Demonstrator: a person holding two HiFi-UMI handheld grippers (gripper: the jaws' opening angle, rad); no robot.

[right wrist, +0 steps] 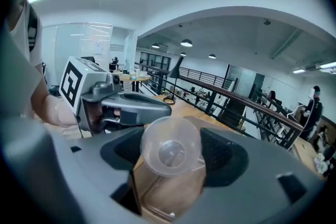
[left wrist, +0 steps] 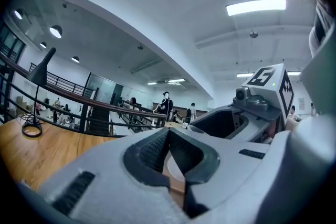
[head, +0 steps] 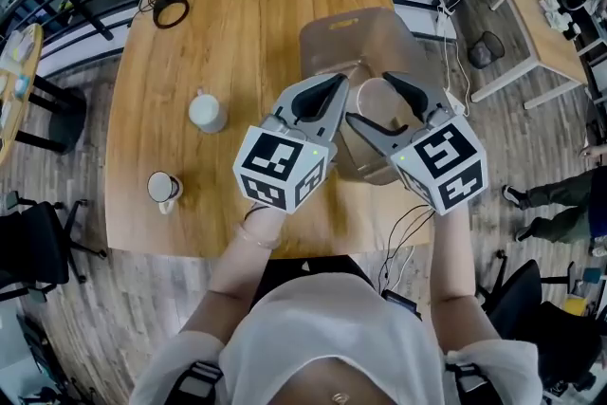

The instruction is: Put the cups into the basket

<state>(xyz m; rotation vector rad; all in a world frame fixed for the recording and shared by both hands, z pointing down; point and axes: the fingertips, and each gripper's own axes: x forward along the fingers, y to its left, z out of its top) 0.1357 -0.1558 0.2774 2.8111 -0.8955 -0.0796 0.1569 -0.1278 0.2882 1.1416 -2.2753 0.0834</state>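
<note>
1. I count three cups and one basket (head: 372,26).
2. My right claw (right wrist: 173,150) is part-open, clamped on the clear cup (right wrist: 169,136), with the basket just below.
3. My left claw (left wrist: 169,134) is closed and empty.
4. Only the head view shows the white cup (head: 207,112) and second cup (head: 163,188), well left of the left claw.

Head cam looks steeply down on desk (head: 237,33); cams on left gripper (head: 334,100) & right gripper (head: 372,100) look close along own jaws, each catching other's cube (left wrist: 272,81).

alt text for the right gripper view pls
The right gripper holds a clear plastic cup between its jaws, over a translucent brown basket. The left gripper sits close at the left, with a wooden table and black railing beyond.
</note>
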